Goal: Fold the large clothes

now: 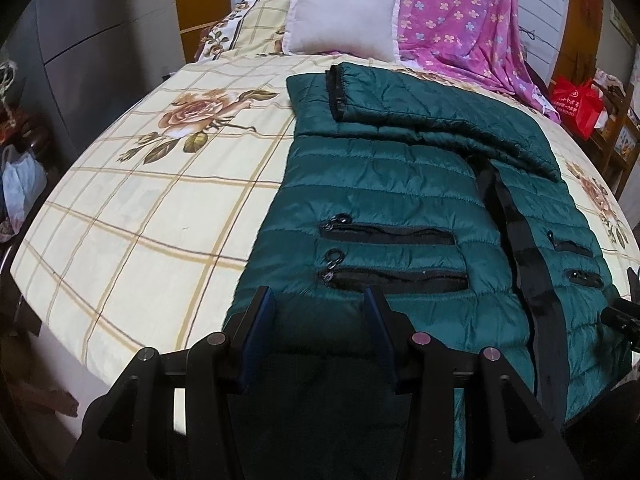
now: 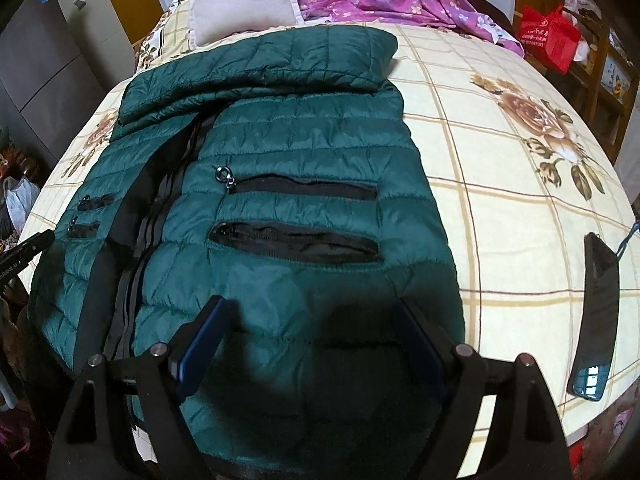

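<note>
Both grippers hover low over the near hem of a green quilted jacket (image 1: 384,200), pointing steeply down at it. Left gripper (image 1: 320,304): jaws partly apart, blue pads clear of the fabric, nothing between them. Right gripper (image 2: 308,316): jaws wide, also empty, casting a dark shadow on the padding below.

Jacket lies front-up on the bed (image 1: 132,220), its hem at the near edge, collar end toward the pillow (image 1: 340,20). Black front zipper (image 1: 520,240) runs down the middle, partly undone. One sleeve (image 1: 440,120) is folded across the upper chest. Two black zipped pockets show on each front panel, with metal ring pulls; the lower pocket (image 2: 292,240) in the right view gapes open.

Bedsheet is cream with tan checks and brown rose prints. A purple flowered blanket (image 1: 460,20) is heaped beside the pillow. A dark phone (image 2: 596,312) rests on the sheet, well apart from the jacket. A red bag (image 1: 576,104) sits off the bed's far corner.
</note>
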Demonstrator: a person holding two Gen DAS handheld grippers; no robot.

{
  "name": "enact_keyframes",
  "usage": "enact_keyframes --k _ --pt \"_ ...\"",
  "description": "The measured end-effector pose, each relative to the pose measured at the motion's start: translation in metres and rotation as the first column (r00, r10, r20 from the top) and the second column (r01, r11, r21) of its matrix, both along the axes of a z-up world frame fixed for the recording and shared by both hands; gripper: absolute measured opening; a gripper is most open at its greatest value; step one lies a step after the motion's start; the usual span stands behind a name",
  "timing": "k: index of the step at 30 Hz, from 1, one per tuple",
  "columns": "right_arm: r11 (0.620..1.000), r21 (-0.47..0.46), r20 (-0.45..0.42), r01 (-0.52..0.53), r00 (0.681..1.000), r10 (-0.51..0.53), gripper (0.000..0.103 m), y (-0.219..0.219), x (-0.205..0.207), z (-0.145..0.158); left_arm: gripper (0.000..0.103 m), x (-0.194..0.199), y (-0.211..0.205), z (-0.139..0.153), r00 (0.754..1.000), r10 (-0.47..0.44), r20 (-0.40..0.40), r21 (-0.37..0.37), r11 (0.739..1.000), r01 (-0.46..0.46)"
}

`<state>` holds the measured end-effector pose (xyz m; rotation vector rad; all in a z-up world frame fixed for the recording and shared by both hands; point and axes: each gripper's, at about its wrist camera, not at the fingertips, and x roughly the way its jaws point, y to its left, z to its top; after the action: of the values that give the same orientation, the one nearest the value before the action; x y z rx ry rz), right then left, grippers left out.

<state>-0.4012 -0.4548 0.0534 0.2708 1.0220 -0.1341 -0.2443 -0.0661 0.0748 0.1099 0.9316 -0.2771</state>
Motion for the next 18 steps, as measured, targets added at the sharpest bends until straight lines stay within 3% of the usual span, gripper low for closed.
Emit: enact_keyframes --k 18 --pt "1.0 0.003 -0.003 -0.002 1.0 0.002 0.087 -0.006 -0.011 -0.004 0.028 -0.003 0.05 -0.013 0.993 0.048 -0.109 -0.121 0.991 -0.061"
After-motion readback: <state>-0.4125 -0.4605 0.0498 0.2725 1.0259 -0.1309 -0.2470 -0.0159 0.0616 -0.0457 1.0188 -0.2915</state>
